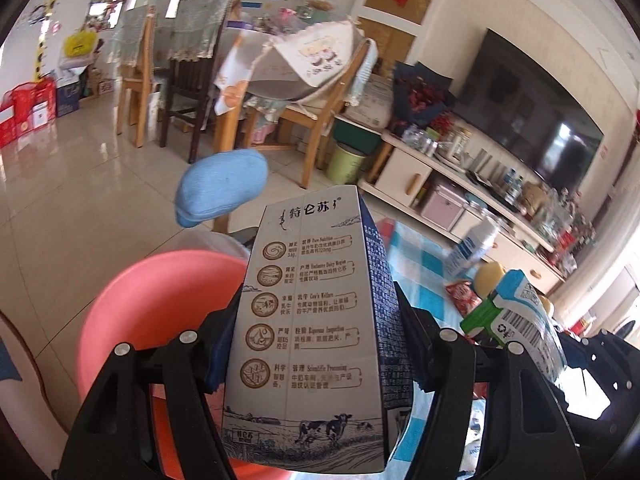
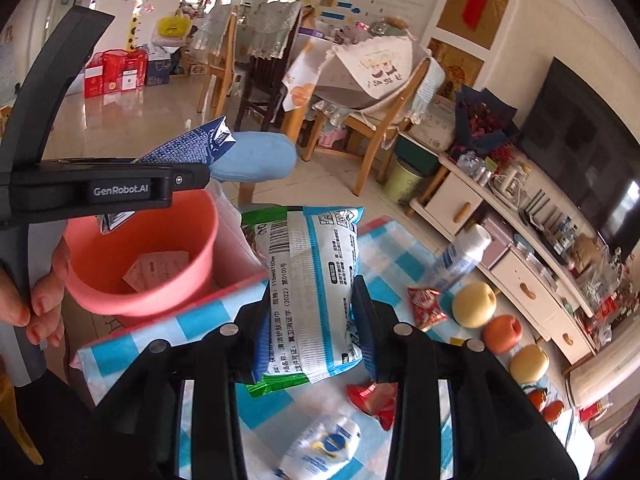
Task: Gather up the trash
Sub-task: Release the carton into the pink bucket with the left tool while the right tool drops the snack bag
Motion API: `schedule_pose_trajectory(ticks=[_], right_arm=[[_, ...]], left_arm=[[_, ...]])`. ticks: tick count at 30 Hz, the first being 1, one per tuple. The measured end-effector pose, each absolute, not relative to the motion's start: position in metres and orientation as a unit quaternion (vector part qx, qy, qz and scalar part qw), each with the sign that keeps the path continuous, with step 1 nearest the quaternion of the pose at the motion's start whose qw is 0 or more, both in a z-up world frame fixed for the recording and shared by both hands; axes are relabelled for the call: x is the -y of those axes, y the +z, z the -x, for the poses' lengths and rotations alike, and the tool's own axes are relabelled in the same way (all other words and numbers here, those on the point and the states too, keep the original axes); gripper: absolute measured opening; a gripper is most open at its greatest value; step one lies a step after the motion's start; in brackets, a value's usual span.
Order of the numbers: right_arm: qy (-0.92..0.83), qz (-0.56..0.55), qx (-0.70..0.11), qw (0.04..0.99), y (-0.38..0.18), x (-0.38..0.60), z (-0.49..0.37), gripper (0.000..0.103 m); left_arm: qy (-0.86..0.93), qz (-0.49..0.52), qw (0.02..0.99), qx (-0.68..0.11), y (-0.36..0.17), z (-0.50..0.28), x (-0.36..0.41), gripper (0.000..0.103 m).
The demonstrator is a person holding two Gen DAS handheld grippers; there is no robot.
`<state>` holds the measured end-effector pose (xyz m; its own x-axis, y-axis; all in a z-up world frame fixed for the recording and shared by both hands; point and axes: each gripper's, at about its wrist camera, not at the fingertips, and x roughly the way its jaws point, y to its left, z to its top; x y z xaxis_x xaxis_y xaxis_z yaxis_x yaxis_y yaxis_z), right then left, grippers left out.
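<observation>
My left gripper (image 1: 316,304) is shut on an upright grey and blue milk carton (image 1: 312,248), just right of the pink bucket (image 1: 152,300). In the right wrist view a hand holds that gripper, and its finger (image 2: 120,188) carries the carton (image 2: 188,146) above the bucket's rim (image 2: 152,300). A slip of paper (image 2: 156,270) lies in the bucket. My right gripper (image 2: 312,304) is shut on a white and blue wet wipes pack (image 2: 312,256) with a green wrapper (image 2: 276,386) behind it, over the table. The left wrist view shows this pack (image 1: 532,320) at its right edge.
On the blue checked tablecloth (image 2: 400,256) lie a tipped spray bottle (image 2: 460,256), two red wrappers (image 2: 426,306), a white and blue packet (image 2: 324,444) and a row of fruit (image 2: 474,304). A blue stool (image 2: 256,158) stands beyond the bucket. Chairs and a TV cabinet (image 2: 520,280) lie farther off.
</observation>
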<state>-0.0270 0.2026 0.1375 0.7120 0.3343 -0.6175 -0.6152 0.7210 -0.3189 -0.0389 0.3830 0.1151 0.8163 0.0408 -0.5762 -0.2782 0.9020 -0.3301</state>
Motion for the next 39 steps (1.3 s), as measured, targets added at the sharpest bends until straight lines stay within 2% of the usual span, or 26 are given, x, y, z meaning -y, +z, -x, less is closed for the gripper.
schedule_pose_trajectory(ticks=[11, 21, 23, 25, 27, 30, 31, 39], right_arm=[[0.325, 0.286, -0.266, 0.862, 0.126, -0.282, 0.040, 0.037], [0.363, 0.294, -0.288, 0.836, 0.098, -0.337, 0.046, 0.038], [0.365, 0.297, -0.297, 0.831, 0.089, -0.344, 0.044, 0.045], [0.363, 0.296, -0.304, 0.830, 0.082, -0.347, 0.043, 0.066], [0.345, 0.292, -0.300, 0.840, 0.081, -0.342, 0.043, 0.076], [0.330, 0.258, -0.302, 0.856, 0.088, -0.323, 0.039, 0.080], [0.322, 0.243, -0.303, 0.863, 0.092, -0.314, 0.038, 0.084], [0.274, 0.192, -0.309, 0.890, 0.104, -0.254, 0.032, 0.089]], left_arm=[[0.156, 0.245, 0.911, -0.292, 0.102, 0.050, -0.449, 0.067], [0.188, 0.265, 0.894, -0.309, 0.087, 0.049, -0.477, 0.068], [0.194, 0.263, 0.890, -0.317, 0.083, 0.047, -0.477, 0.081], [0.206, 0.259, 0.888, -0.319, 0.082, 0.048, -0.476, 0.090], [0.219, 0.249, 0.887, -0.321, 0.082, 0.045, -0.475, 0.091], [0.230, 0.241, 0.886, -0.323, 0.082, 0.044, -0.472, 0.093], [0.231, 0.240, 0.886, -0.322, 0.082, 0.044, -0.470, 0.093], [0.221, 0.209, 0.911, -0.278, 0.093, 0.045, -0.446, 0.094]])
